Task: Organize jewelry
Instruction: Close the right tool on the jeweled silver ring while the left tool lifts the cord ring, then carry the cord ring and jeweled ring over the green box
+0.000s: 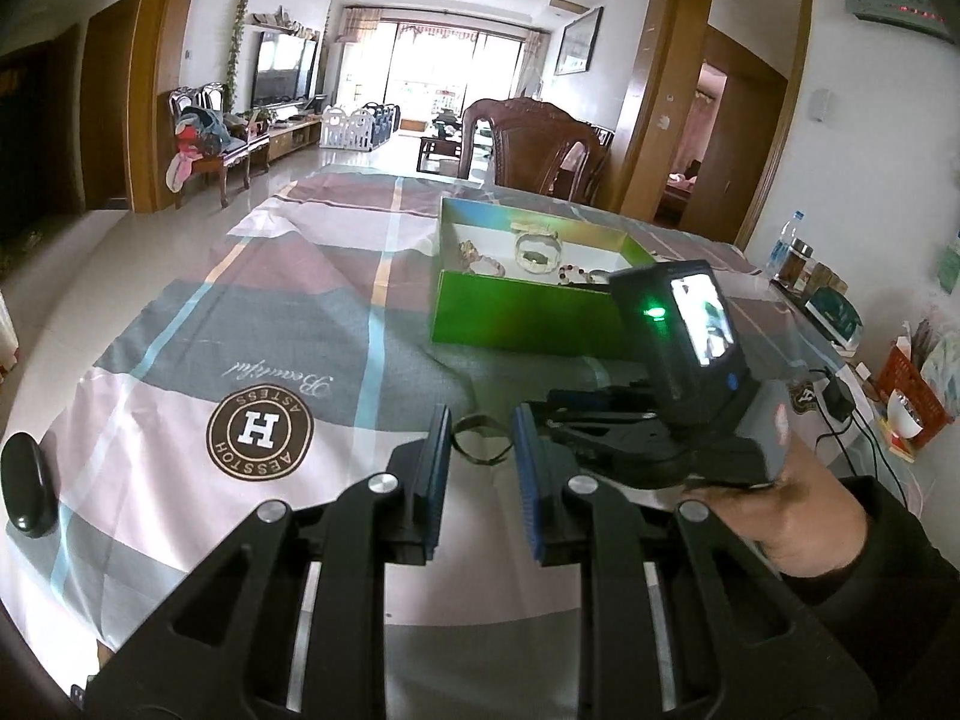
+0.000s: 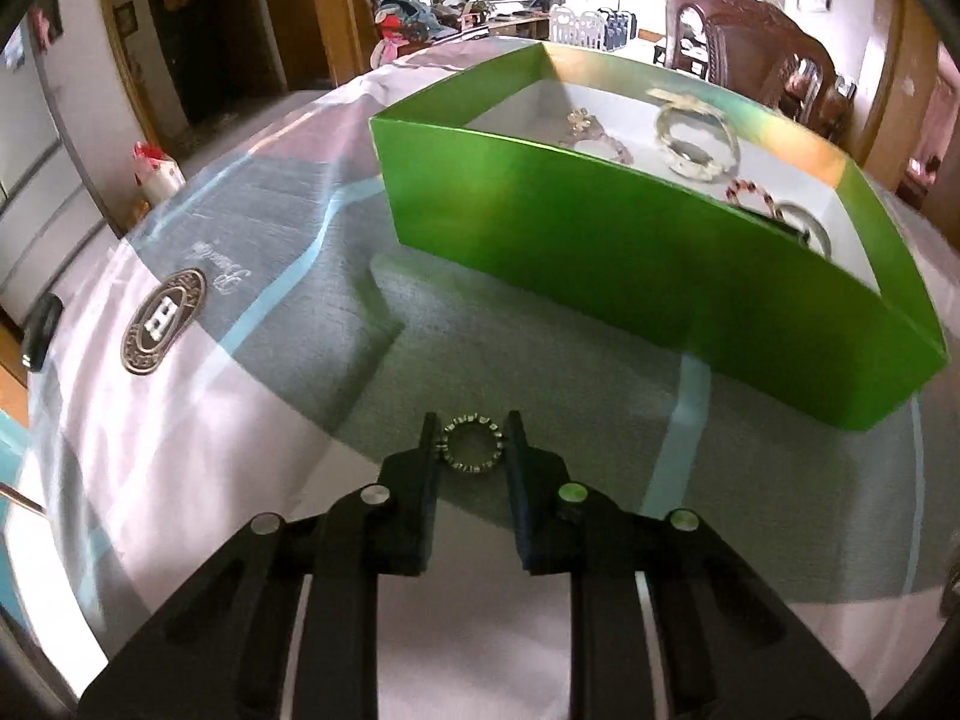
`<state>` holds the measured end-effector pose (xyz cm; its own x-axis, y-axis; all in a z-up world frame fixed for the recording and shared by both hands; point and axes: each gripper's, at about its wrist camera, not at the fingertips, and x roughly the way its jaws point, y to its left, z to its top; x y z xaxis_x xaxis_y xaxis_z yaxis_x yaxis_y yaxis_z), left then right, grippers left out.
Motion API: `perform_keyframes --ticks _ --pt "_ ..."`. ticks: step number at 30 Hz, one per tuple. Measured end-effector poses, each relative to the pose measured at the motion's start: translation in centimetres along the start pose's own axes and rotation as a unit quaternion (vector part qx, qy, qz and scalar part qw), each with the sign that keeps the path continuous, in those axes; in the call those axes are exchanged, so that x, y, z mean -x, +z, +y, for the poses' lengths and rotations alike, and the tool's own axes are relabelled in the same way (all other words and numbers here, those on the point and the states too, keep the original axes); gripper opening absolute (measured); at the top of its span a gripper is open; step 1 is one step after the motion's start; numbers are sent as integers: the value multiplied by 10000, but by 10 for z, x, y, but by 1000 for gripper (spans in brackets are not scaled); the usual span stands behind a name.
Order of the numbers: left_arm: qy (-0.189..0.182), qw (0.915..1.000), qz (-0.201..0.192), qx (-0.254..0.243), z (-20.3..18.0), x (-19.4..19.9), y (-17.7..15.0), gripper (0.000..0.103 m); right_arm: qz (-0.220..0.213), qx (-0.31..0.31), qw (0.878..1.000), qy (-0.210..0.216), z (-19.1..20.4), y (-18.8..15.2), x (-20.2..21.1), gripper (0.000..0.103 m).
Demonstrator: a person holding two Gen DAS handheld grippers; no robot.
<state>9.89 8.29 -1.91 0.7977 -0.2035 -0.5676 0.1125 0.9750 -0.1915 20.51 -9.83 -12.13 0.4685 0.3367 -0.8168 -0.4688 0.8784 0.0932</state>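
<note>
Right tool (image 2: 471,441) grips a bracelet (image 2: 472,445) near cloth (image 1: 180,324) printed "Beautiful".

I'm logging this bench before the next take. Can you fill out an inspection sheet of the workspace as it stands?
Surface: table under a plaid cloth with a round H logo.
Job's things: open green box holding bangles and bracelets; dark band; beaded ring on the cloth.
Clutter: black oval object at the table's edge; bottle, jars and red basket to the side.
Grippers: left gripper fingers close around the dark band; right gripper shut on the beaded ring.
Cables: black charger lead beside the basket.
Surroundings: wooden chair, living room, bright balcony doors.
</note>
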Motion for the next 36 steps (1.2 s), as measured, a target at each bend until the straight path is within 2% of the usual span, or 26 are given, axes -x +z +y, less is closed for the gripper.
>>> perform_keyframes --ticks 4,9,14,16,20,23,25,30,36 --pt "18 10000 -6 40 2 0 -1 21 -476 -186 9987 41 -9 -14 36 21" --pt "43 10000 -6 80 5 0 -4 21 -994 -78 9950 -83 -10 -37 82 21" --pt "46 9999 32 92 4 -4 -6 21 -1137 -2 9934 -132 -12 -39 88 21" --pt "41 10000 22 63 2 -3 -6 21 -1261 3 9920 -23 -11 -40 96 21" --pt "48 10000 -20 36 0 -2 -7 21 -1742 27 9847 -70 -6 -57 129 21" --pt "-43 9999 -92 -7 -7 -2 -8 21 -2218 5 9743 -383 -4 -76 160 21" --pt "-111 9999 -74 -75 -13 -5 -8 21 -2387 -79 9699 -482 -6 -89 176 21" --pt "-322 9991 26 -278 -37 -16 -11 21 -2463 -367 9662 -672 -20 -107 190 21" --pt "-415 9984 124 -368 -50 -21 -16 21 -2389 -547 9670 -699 -30 -112 184 21"
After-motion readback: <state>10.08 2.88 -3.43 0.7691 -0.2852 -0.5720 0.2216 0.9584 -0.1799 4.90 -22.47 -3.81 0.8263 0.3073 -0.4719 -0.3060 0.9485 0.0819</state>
